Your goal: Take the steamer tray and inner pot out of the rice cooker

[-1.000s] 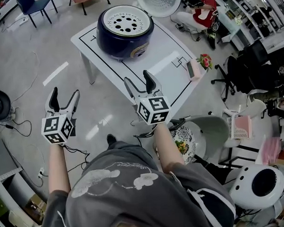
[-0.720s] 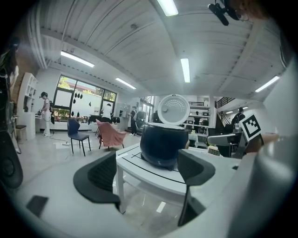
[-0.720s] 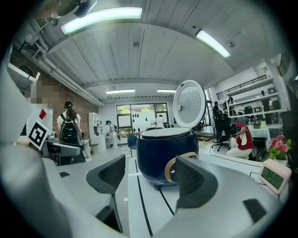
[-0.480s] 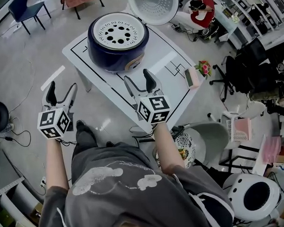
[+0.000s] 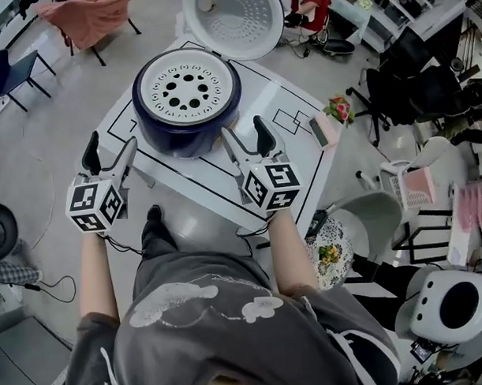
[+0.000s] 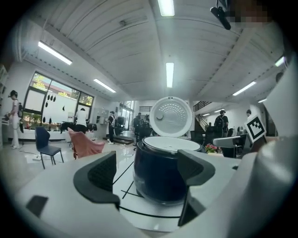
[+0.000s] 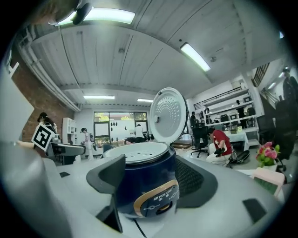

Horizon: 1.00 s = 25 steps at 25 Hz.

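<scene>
A dark blue rice cooker (image 5: 188, 118) stands on a white table (image 5: 291, 158), its round white lid (image 5: 233, 21) swung up at the back. A white steamer tray (image 5: 187, 85) with round holes sits in its top. The inner pot is hidden under the tray. My left gripper (image 5: 109, 151) hovers open off the table's left edge, beside the cooker (image 6: 160, 174). To the cooker's right, my right gripper (image 5: 247, 137) is open over the table, close to the cooker (image 7: 142, 186). Neither holds anything.
A pink box (image 5: 326, 133) and a small flower pot (image 5: 339, 109) sit at the table's right edge. Black lines mark the tabletop. Office chairs (image 5: 403, 87), a pink-draped chair (image 5: 89, 18), a crouching person in red (image 5: 307, 2) and a second white cooker (image 5: 450, 303) surround the table.
The person has stepped up to the table. Both grippers have come closer to the rice cooker and now flank it, still open.
</scene>
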Each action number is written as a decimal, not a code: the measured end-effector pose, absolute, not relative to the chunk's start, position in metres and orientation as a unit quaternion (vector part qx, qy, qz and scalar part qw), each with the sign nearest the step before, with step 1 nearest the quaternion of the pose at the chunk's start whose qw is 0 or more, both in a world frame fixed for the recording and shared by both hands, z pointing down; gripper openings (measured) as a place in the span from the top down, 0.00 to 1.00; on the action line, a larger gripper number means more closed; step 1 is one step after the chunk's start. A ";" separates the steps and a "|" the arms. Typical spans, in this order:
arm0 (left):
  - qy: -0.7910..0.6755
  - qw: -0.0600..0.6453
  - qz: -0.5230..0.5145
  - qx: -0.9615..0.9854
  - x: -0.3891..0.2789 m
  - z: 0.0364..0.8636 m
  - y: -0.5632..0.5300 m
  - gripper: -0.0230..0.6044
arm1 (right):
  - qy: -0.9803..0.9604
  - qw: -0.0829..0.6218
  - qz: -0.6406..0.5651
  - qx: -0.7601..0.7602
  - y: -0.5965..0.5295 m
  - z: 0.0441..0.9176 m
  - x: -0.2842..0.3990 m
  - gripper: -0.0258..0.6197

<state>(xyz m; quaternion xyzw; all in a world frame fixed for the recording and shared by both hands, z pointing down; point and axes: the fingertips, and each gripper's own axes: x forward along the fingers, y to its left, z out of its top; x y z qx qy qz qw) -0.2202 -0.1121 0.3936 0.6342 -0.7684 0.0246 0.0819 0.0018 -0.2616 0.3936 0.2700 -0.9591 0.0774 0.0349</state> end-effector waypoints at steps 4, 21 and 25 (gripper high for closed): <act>-0.739 0.072 0.023 0.670 -0.269 0.374 -0.139 0.32 | -0.946 0.034 0.070 0.314 -0.271 0.378 -0.029 0.46; -0.593 0.048 0.042 0.803 -0.329 0.367 -0.262 0.32 | -0.870 0.168 0.052 0.460 -0.306 0.389 -0.071 0.46; -0.563 0.037 0.050 0.824 -0.325 0.368 -0.290 0.32 | -0.851 0.201 0.027 0.485 -0.323 0.384 -0.073 0.46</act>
